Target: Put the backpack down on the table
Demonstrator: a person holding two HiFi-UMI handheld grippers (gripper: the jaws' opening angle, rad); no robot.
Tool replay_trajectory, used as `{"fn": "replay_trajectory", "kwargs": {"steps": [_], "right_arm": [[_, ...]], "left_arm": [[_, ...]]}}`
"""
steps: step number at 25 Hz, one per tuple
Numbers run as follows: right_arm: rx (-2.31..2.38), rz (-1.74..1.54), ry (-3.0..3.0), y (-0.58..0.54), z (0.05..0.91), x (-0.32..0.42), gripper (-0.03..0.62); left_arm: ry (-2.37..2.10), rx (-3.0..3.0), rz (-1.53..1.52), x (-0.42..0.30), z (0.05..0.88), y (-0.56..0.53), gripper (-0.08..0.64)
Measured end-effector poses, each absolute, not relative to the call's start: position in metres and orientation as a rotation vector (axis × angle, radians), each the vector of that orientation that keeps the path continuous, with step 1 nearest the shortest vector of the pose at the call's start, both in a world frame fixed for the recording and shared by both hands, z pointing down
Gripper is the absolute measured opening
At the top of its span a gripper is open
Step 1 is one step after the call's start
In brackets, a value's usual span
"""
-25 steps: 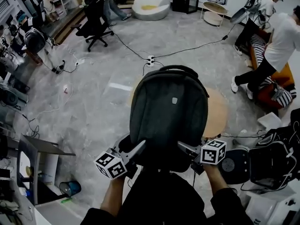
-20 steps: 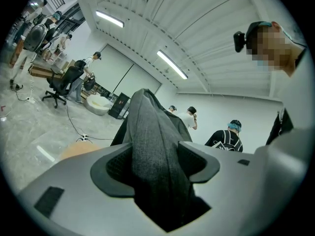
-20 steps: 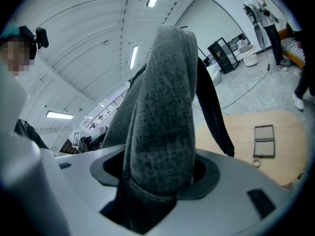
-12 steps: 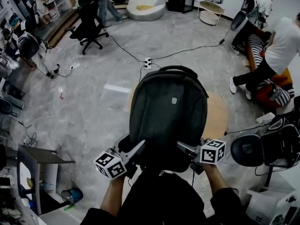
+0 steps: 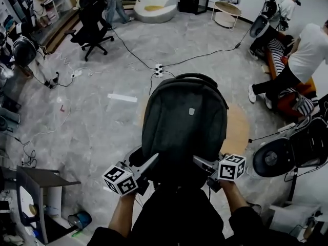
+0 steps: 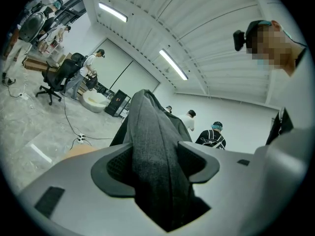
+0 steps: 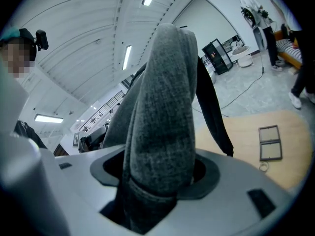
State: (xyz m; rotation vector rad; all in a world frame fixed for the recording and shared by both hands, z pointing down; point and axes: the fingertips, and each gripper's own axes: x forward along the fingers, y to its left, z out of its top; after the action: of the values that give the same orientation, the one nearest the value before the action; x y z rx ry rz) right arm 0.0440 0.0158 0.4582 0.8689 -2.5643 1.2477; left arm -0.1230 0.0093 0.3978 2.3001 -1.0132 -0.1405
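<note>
The grey backpack [image 5: 184, 129] fills the middle of the head view. Its front faces the camera and its carry handle arches across its top edge. It hides most of a round, light wooden table [image 5: 238, 129], of which only a crescent shows at its right side and a sliver at its left. Whether its base touches the tabletop cannot be told.

At the backpack's lower left corner, the left gripper [image 5: 149, 164] reaches in from the bottom of the frame. In the left gripper view its jaws are closed on a thick fold of the grey fabric, which rises between the pads and fills the gap. At the lower right corner, the right gripper [image 5: 200, 161] mirrors it. In the right gripper view its jaws stand fairly wide but are clamped on a bulky roll of the same fabric. Beyond that roll, at the right of that view, the tabletop carries a small rectangular frame [image 7: 269, 142].

Around the table lies a grey marble floor with black cables running to a white power strip [image 5: 159, 69] just above the backpack. A black office chair [image 5: 92, 22] stands at the upper left and a white round seat [image 5: 154, 5] at the top centre. A person in a white shirt [image 5: 307, 45] bends at the right edge.
</note>
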Motion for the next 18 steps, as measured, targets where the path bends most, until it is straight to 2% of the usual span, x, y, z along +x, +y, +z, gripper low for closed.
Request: {"fn": "replay_trajectory", "kwargs": {"steps": [18], "right_arm": [[0.876,1.306,-2.496,-0.02,0.474,0.022,0.268]], "left_arm": [[-0.986,2.242,-0.131,-0.146,0.417,-0.031,0.279]]}}
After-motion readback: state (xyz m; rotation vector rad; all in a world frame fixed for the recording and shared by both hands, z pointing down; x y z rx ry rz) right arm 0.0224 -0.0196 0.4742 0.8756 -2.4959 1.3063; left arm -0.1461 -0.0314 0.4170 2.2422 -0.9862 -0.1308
